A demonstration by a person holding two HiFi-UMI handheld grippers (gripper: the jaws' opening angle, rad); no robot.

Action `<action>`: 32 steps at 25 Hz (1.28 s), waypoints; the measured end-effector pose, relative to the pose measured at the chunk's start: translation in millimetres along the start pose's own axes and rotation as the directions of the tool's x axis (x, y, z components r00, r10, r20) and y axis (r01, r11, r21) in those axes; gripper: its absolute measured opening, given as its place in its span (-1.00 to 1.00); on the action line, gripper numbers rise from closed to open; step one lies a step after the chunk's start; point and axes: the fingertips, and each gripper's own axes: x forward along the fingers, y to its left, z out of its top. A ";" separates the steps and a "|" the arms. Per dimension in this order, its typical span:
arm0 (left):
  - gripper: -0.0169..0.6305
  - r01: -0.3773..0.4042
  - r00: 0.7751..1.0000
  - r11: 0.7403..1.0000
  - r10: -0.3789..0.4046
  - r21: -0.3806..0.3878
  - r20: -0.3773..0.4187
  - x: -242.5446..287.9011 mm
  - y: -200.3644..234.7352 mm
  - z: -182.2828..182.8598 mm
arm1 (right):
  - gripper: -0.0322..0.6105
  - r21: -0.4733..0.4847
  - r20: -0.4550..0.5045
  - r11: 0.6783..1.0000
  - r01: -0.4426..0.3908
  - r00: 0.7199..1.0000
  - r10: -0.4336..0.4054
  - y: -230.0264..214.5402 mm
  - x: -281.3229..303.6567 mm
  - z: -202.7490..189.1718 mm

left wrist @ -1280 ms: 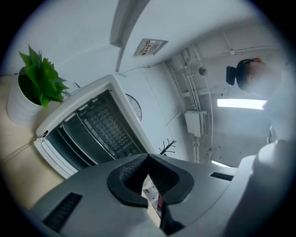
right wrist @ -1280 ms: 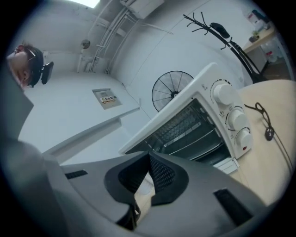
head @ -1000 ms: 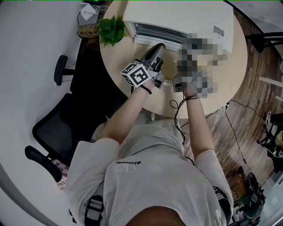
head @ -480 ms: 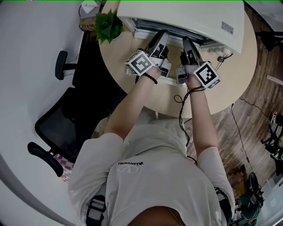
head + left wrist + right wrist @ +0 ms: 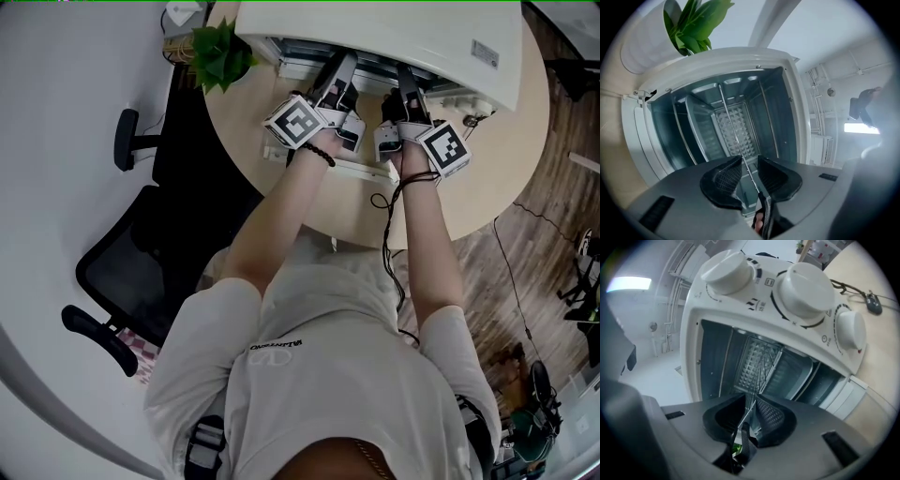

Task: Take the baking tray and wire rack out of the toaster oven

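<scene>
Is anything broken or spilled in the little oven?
No, nothing looks broken or spilled. The toaster oven stands open on the table, and the wire rack runs straight inside it.

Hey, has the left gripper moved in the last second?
Yes. The left gripper has moved closer to the toaster oven, its jaws now at the open front.

In the left gripper view, the wire rack between the jaws of the left gripper appeared edge-on, as a thin line. The baking tray could not be distinguished inside the toaster oven. In the head view, the oven's top panel concealed the cavity and was cut off by the upper edge.
</scene>
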 end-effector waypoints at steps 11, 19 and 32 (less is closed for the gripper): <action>-0.62 0.047 0.998 0.994 -0.044 -0.098 0.039 18.5 -23.0 15.5 | -0.51 0.103 0.047 0.995 0.007 0.999 -0.012 -12.9 12.8 4.5; -0.63 0.080 0.994 0.967 -0.060 -0.241 0.092 26.9 -15.8 25.0 | -0.61 0.094 0.063 0.995 0.025 0.998 -0.031 -22.8 20.2 8.7; -0.93 0.120 0.991 0.969 -0.105 -0.217 0.082 26.6 -17.2 27.7 | -0.84 0.133 0.098 0.991 -0.023 0.995 0.010 -13.8 23.7 8.9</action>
